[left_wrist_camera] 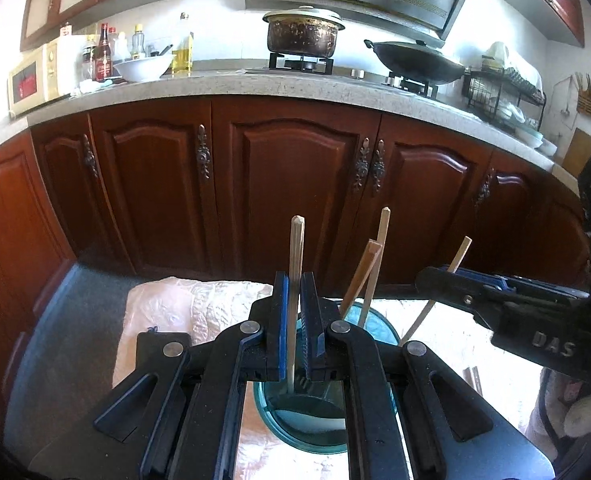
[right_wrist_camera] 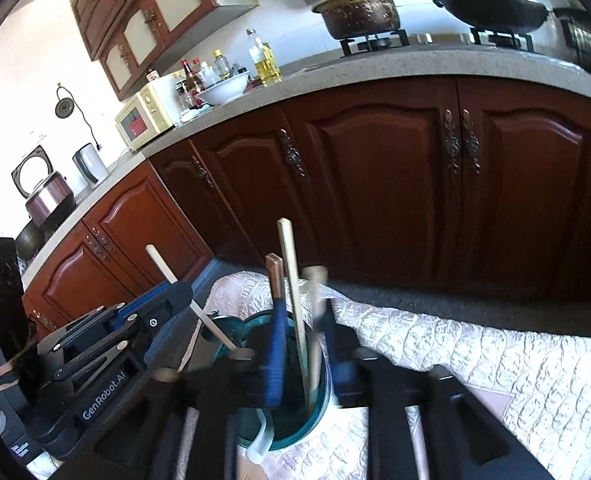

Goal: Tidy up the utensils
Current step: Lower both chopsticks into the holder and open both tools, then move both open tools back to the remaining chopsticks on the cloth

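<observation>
Gripping one chopstick [left_wrist_camera: 295,276] upright, the left claw [left_wrist_camera: 294,312] hangs over a teal cup [left_wrist_camera: 379,322], the stick's tip just inside. The right claw [right_wrist_camera: 301,344] stands part open around a stick [right_wrist_camera: 317,320] over the same cup, pads apparently off it. Two more sticks [left_wrist_camera: 365,280] lean inside. The cup sits on a quilted cloth [right_wrist_camera: 475,352]. Risk: crowded claws could knock the cup over, or a released stick could tip out.
</observation>
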Demonstrator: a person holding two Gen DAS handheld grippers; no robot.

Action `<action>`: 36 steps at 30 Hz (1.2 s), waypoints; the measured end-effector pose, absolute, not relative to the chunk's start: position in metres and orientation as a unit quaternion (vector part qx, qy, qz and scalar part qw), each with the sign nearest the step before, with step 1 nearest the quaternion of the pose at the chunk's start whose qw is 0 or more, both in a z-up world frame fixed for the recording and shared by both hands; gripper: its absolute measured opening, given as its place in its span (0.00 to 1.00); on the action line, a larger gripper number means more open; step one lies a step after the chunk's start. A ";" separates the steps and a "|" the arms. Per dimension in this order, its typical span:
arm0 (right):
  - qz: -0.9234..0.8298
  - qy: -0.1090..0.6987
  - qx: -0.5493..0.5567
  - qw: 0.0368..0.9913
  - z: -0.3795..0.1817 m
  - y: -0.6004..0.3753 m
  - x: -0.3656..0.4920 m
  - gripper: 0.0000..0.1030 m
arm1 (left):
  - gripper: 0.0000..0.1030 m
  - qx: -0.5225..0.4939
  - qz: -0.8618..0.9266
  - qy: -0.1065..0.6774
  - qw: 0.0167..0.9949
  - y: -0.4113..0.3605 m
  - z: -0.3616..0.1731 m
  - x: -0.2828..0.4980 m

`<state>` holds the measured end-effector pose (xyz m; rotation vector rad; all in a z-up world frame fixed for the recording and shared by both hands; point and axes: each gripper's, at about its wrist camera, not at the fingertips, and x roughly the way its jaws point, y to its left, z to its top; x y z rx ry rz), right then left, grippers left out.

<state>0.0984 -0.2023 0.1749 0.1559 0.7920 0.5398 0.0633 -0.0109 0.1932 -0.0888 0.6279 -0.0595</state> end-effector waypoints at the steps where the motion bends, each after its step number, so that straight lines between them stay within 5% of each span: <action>1: 0.259 0.381 0.075 0.884 0.175 -0.204 0.097 0.26 | 0.07 -0.047 -0.029 0.312 0.948 -0.010 0.192 0.064; 8: 0.255 0.390 0.084 0.881 0.169 -0.215 0.087 0.27 | 0.31 -0.058 -0.031 0.323 0.944 -0.008 0.188 0.060; 21: 0.248 0.383 0.083 0.886 0.171 -0.228 0.053 0.27 | 0.47 -0.056 -0.030 0.321 0.945 -0.015 0.195 0.032; 36: 0.200 0.372 0.056 0.905 0.179 -0.262 0.004 0.34 | 0.52 -0.043 -0.054 0.329 0.942 -0.047 0.196 -0.015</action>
